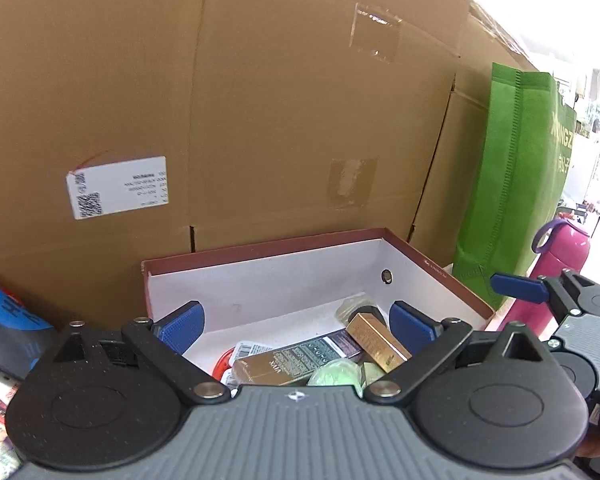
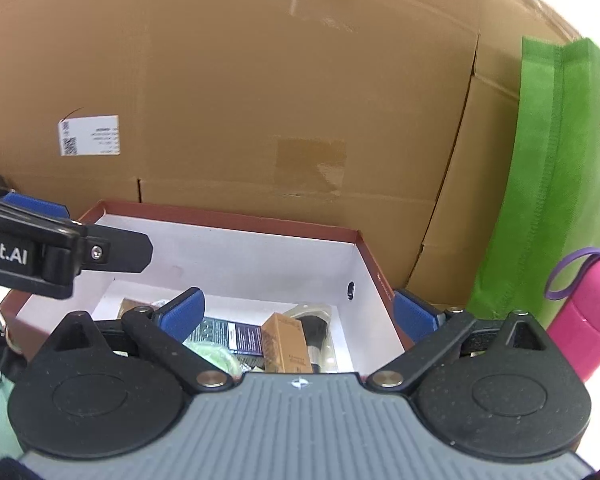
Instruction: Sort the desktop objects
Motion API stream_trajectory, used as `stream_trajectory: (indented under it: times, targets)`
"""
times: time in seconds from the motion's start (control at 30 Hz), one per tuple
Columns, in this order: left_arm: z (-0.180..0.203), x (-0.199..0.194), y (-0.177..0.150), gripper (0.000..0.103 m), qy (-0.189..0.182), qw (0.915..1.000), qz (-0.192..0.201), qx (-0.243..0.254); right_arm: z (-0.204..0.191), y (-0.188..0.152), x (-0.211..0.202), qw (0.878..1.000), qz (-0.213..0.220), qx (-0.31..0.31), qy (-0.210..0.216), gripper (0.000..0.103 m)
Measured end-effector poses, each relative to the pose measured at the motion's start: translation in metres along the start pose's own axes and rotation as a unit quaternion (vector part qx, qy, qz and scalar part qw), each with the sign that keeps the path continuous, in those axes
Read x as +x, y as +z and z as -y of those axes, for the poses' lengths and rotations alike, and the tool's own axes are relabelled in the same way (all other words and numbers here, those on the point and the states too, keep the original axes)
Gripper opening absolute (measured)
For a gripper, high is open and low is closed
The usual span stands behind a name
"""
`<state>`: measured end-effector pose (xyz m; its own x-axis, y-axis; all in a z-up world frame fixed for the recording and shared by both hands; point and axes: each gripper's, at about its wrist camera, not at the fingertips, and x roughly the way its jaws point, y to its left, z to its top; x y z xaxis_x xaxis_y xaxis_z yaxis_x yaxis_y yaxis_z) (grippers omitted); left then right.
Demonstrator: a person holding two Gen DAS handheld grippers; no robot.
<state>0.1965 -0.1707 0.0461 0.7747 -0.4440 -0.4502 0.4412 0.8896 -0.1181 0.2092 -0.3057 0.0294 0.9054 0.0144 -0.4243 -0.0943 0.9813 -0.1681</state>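
Note:
A red shoebox with a white inside (image 1: 260, 280) (image 2: 236, 256) stands against a cardboard wall. It holds a gold box (image 1: 376, 340) (image 2: 286, 344), a dark printed box (image 1: 300, 356) (image 2: 228, 334), a green soft item (image 1: 334, 374) (image 2: 216, 354) and a makeup brush (image 2: 314, 332). My left gripper (image 1: 298, 326) is open and empty above the near side of the box. My right gripper (image 2: 298, 316) is open and empty over the box's right end. The right gripper's finger (image 1: 516, 288) shows in the left wrist view; the left gripper's arm (image 2: 60, 256) shows in the right wrist view.
Large cardboard boxes (image 1: 260, 100) (image 2: 260, 92) form a wall behind. A green fabric bag (image 1: 516, 184) (image 2: 552, 184) and a pink bottle (image 1: 560, 260) (image 2: 588, 312) stand to the right. Books and packets (image 1: 4, 344) lie at the left.

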Motion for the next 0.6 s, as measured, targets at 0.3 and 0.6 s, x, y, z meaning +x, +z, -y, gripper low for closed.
stream_trajectory:
  times: [0.3,0.6]
  targets:
    - [0.006,-0.034,-0.009,0.102,0.007,0.9996,0.026,-0.012,-0.009,-0.010,-0.039,1.000,0.004,0.011,-0.005,0.098]
    - [0.016,-0.076,-0.031,0.102,0.045,0.9986,0.029,0.006,-0.022,-0.024,-0.082,0.999,0.014,0.038,0.011,0.098]
